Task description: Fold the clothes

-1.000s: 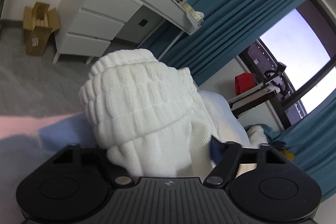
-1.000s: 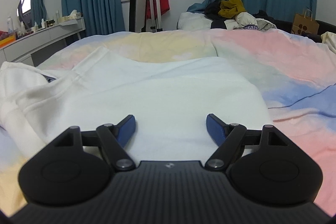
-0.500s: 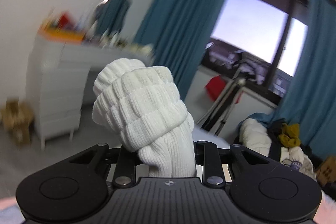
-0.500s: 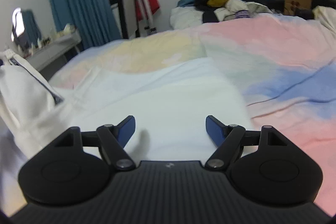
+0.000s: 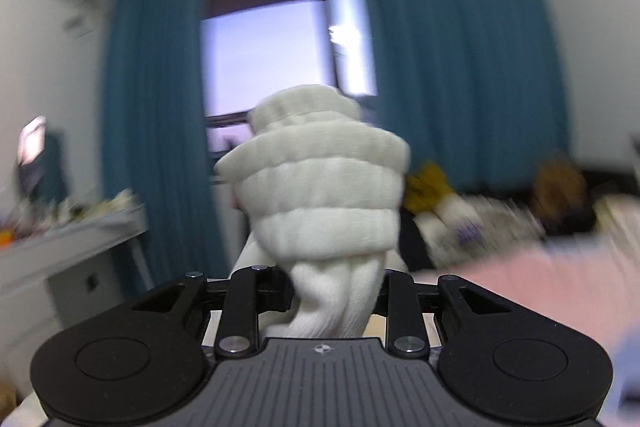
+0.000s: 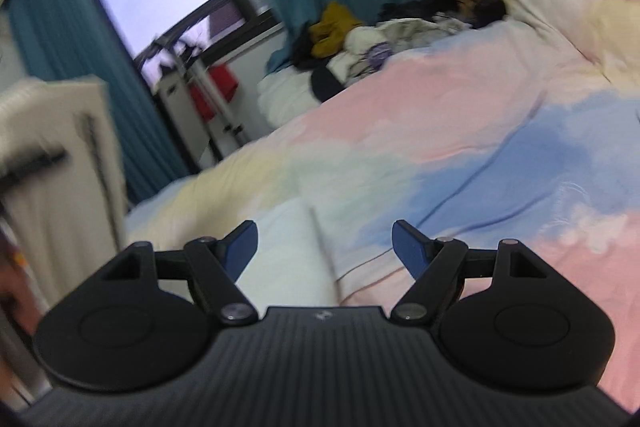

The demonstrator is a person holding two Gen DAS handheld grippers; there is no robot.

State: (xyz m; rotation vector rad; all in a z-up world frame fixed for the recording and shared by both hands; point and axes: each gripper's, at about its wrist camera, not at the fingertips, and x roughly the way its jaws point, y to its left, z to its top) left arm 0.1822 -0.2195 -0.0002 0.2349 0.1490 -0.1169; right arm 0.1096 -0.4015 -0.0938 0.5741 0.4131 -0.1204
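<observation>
where pinched, white ribbed cuff (image 5: 320,187)

Pale daylight is coming through a window (image 5: 276,67) flanked by teal curtains (image 5: 460,59), while a pastel-covered bed (image 6: 460,131) is lying below white walls (image 5: 40,47) near a white dresser (image 5: 72,259).

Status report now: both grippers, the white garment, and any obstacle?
Left gripper shut on white ribbed cuff, lifted. Right gripper open, empty, over the white garment on the bed. Nothing in the way.
</observation>
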